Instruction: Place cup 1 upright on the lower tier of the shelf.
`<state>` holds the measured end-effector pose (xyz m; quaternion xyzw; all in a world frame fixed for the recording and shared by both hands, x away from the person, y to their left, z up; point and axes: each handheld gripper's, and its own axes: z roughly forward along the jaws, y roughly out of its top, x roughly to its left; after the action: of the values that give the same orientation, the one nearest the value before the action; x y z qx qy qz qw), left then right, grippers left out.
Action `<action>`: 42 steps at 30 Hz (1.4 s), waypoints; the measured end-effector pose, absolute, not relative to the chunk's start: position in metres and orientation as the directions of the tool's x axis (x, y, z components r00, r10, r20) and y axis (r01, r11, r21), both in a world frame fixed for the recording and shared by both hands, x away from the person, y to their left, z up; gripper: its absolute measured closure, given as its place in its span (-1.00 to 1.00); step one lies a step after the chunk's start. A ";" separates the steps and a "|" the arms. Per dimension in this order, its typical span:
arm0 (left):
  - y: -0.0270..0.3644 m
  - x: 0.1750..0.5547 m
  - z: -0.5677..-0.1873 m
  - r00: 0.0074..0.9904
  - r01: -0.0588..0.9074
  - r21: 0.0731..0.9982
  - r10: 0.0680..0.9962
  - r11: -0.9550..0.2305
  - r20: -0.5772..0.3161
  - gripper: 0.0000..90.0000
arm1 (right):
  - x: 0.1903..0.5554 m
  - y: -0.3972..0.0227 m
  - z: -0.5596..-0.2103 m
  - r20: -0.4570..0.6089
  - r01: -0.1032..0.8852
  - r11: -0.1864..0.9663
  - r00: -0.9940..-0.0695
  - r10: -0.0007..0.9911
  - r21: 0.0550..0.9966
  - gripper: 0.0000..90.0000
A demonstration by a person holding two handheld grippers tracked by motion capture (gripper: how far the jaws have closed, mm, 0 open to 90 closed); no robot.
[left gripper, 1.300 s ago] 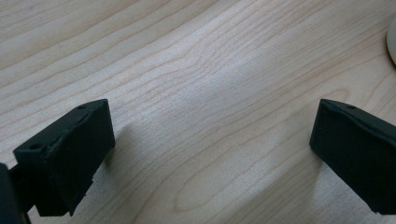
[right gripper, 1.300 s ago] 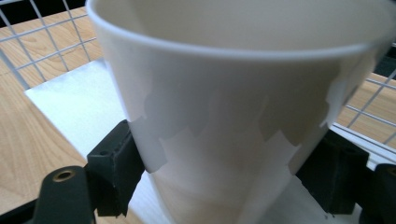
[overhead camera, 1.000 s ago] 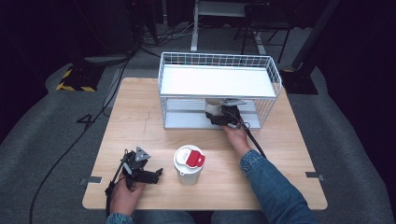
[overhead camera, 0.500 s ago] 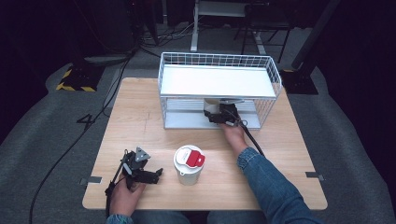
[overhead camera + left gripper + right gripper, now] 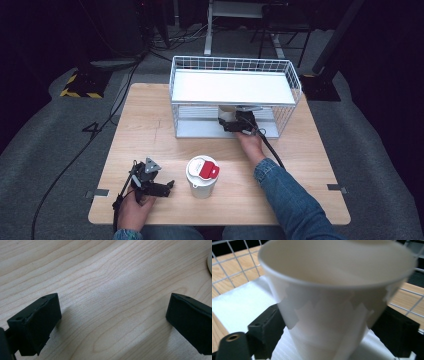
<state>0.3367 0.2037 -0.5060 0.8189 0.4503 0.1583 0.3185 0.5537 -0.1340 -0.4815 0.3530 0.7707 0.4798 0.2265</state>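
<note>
Your right gripper (image 5: 332, 327) had just been opening around the paper cup (image 5: 334, 297), rack shelf (image 5: 232, 87) hid that cup from above, left gripper (image 5: 112, 325) gaped empty near the bench's front edge.

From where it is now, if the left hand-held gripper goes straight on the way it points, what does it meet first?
Probably the lidded cup. In the high view the left hand-held gripper points across the table toward it, jaws open and empty. Its own view shows bare wood ahead, with a pale edge at the right.

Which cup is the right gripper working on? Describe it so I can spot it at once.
Find the white wire rack at the table's far side. On its lower shelf, between the right gripper jaws, stands an open white paper cup. The other cup, out front, has a red-tabbed lid.
</note>
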 end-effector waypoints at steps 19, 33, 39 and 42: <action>0.204 0.337 -0.506 0.547 0.636 0.664 0.836 -0.393 -0.030 -0.99 | 0.511 -0.160 -0.467 -0.056 0.287 0.327 -0.669 0.741 0.901 -0.85; 0.210 0.340 -0.505 0.597 0.612 0.660 0.802 -0.437 -0.023 -0.99 | 0.463 -0.202 -0.431 -0.047 0.277 0.334 -0.704 0.709 0.901 -0.85; 0.208 0.343 -0.506 0.592 0.613 0.664 0.805 -0.429 -0.026 -0.99 | 0.443 -0.223 -0.420 -0.049 0.283 0.340 -0.701 0.712 0.897 -0.85; 0.209 0.345 -0.505 0.599 0.609 0.661 0.800 -0.438 -0.021 -0.99 | 0.434 -0.233 -0.416 -0.043 0.286 0.336 -0.701 0.712 0.897 -0.85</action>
<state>0.3448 0.2087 -0.5053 0.8347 0.4221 0.1493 0.3205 0.4343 -0.2334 -0.4155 0.3171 0.7870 0.4808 0.2212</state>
